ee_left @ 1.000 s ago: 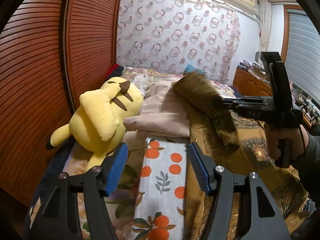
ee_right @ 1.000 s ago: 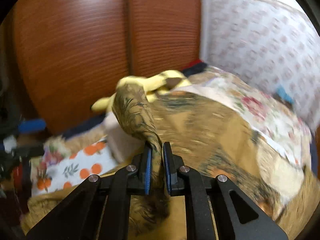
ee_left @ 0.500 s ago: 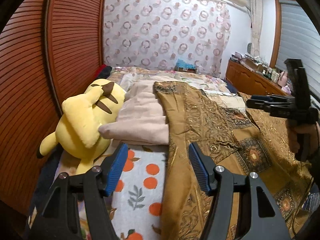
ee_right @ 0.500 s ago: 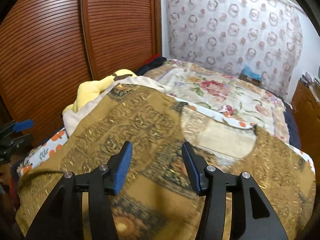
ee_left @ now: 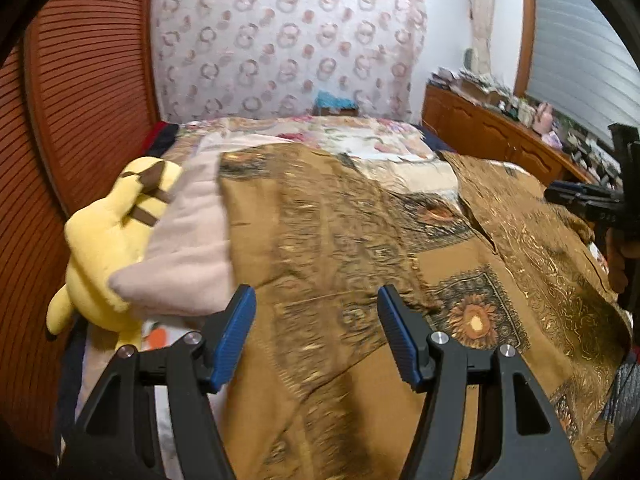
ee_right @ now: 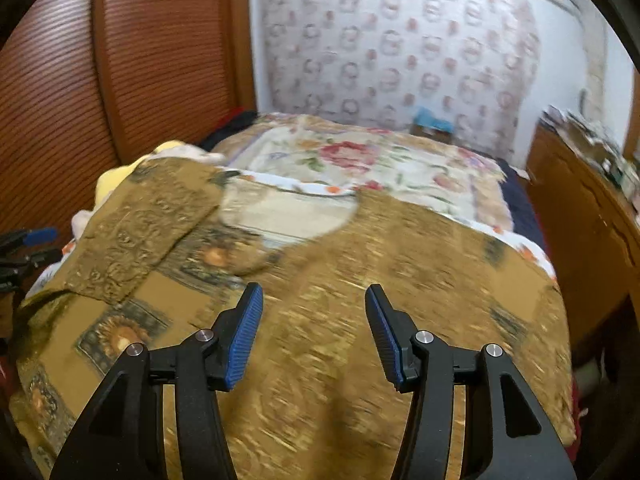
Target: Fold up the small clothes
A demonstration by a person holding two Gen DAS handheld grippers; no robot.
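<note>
Here, starting at the left edge of my left-hand view, one yellow plush toy with brown stripes [ee_left: 108, 240] leans against the slatted brown wooden wall [ee_left: 44, 160], and one folded pale-pink fleece cloth [ee_left: 188, 248] lies just beside it, touching it.

Next comes the thing I am working on: a single brown-gold garment with dark ornate borders and sunflower-like medallions [ee_left: 332, 240], spread flat over the floral-covered bed [ee_left: 352, 136]. Its fabric is thin and shiny with gold tracery. One sleeve-like flap [ee_right: 140, 220] is folded inward across the body near the plush toy. A rounded neck opening [ee_right: 288, 212] faces the far end of the bed, toward the one ring-patterned curtain [ee_left: 280, 40]. The garment's long axis appears to run across the bed, from the wooden wall side toward the one brown wooden dresser [ee_left: 500, 136]; its hem is out of view, so I cannot be sure.

My left gripper [ee_left: 316, 328] hovers over the garment with its blue pads apart and nothing between them. Farther right, my right gripper [ee_right: 314, 328] likewise hangs above the cloth, jaws spread wide and empty. My right hand [ee_left: 618, 260] shows at the far right edge of the left-hand view, holding that tool's handle. I count two grippers, each with two blue-padded fingers [ee_right: 244, 332].
</note>
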